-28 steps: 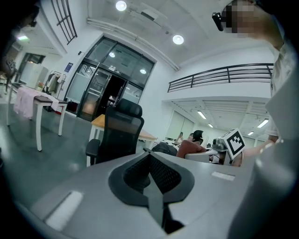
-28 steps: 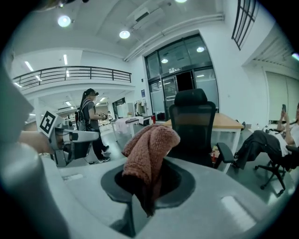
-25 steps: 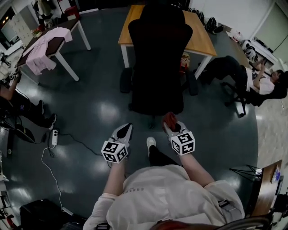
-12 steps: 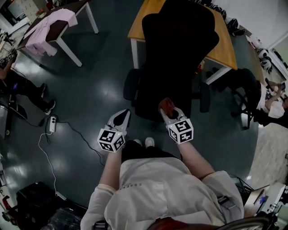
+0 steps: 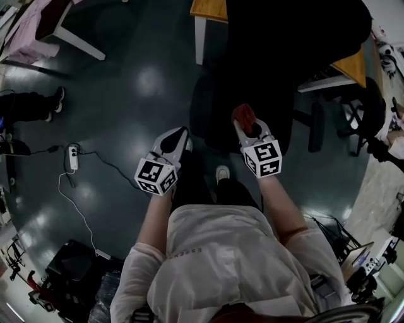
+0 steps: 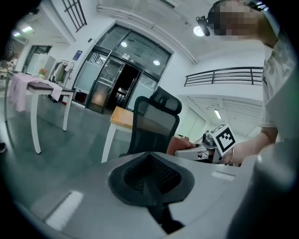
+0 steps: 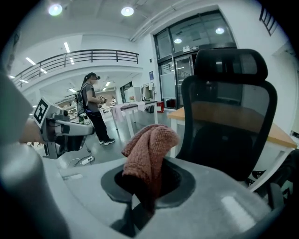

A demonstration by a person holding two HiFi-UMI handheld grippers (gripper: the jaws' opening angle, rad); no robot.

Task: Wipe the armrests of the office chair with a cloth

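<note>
At 6 o'clock in the head view the person's torso fills the bottom edge, with both forearms reaching forward. The left gripper is out at 11 o'clock from the torso, its jaws pressed together with nothing between them. The right gripper, at 1 o'clock, is clamped on a reddish cloth, which bunches up above the jaws. One shoe shows on the floor between the grippers. The chair stands at 12 o'clock just beyond them, black, its back towards the person, and the cloth hangs short of it. One armrest sits at the chair's 9 o'clock and the other at its 3 o'clock. A desk lies beyond at 12 o'clock. A power strip lies on the floor at 9 o'clock.
</note>
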